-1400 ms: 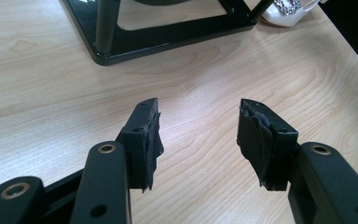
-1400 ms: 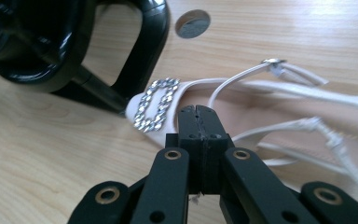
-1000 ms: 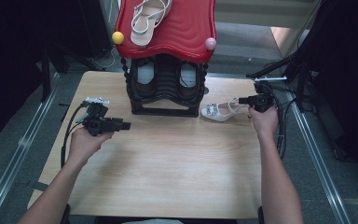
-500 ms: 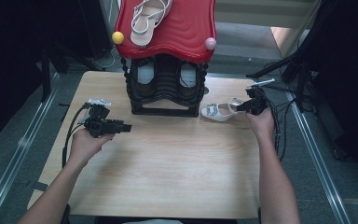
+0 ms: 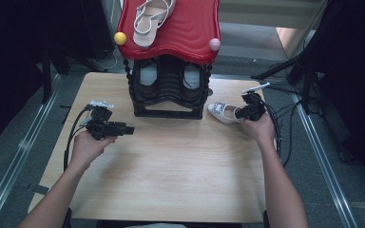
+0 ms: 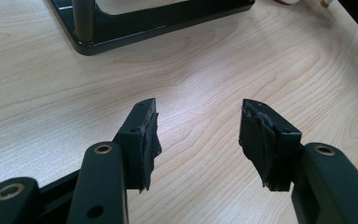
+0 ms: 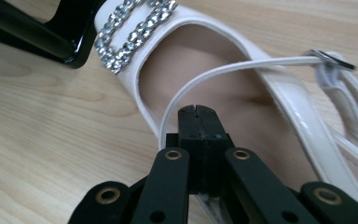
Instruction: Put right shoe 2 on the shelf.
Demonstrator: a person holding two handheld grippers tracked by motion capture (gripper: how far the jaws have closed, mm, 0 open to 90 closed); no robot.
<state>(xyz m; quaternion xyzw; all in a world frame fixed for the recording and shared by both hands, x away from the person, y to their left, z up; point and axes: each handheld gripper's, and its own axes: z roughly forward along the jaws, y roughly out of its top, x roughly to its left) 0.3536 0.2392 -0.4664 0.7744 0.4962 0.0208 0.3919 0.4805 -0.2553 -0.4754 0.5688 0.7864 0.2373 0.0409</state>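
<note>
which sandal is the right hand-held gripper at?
The white sandal with the rhinestone buckle, on the table beside the black rack; the other sandal lies on the rack's red top.

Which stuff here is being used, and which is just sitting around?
Being used:
white sandal on the table
right tool, shut, at the sandal's edge
shoe rack beside it

Just sitting there:
other sandal on the red top
yellow ball
pink ball
left tool, open

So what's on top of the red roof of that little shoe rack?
On the red roof lies one white strappy sandal, toe toward the near edge. Its heel end runs off the top of the high view, so that part cannot be seen. Under the roof, more shoes sit in shadow.
</note>
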